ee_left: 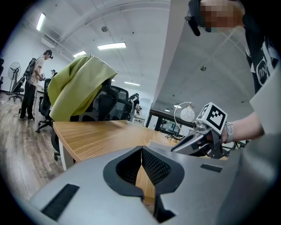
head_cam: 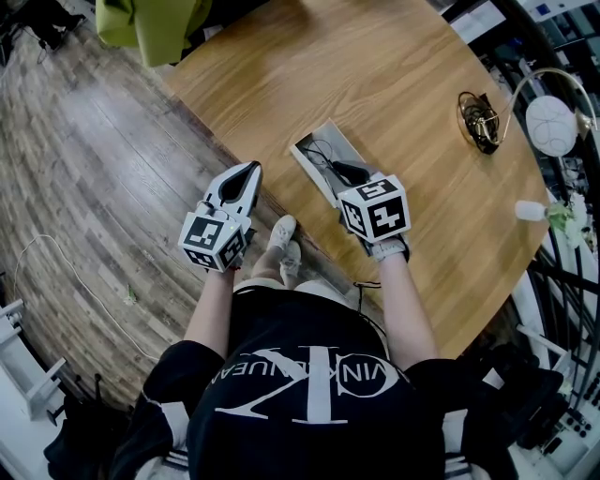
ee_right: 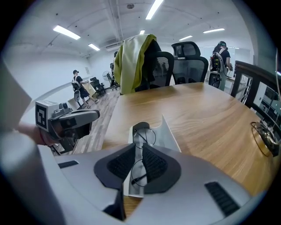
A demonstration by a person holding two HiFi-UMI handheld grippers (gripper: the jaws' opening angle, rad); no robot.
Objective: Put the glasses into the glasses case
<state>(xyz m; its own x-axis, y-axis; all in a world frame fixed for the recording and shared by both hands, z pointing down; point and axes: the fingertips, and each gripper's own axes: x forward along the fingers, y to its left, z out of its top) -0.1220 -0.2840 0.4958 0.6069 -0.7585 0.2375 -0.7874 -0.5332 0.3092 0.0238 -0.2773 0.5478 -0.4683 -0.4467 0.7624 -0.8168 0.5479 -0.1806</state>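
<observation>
An open white glasses case (head_cam: 314, 159) lies near the table's front edge, also seen in the right gripper view as a pale open case (ee_right: 170, 134). Thin round wire glasses (ee_right: 143, 134) rest inside it, one lens beyond the jaw tips and the other under them. My right gripper (head_cam: 353, 174) hangs over the case, its jaws drawn in to a thin gap on the glasses' middle (ee_right: 139, 148). My left gripper (head_cam: 249, 171) is held off the table's edge over the floor, shut with nothing in it (ee_left: 141, 148).
A round wooden table (head_cam: 394, 75) spreads ahead. A white desk lamp (head_cam: 551, 125) and a coiled cable (head_cam: 478, 118) sit at its right. A chair draped with a green jacket (head_cam: 150, 26) stands at the far left edge. Wooden floor lies to the left.
</observation>
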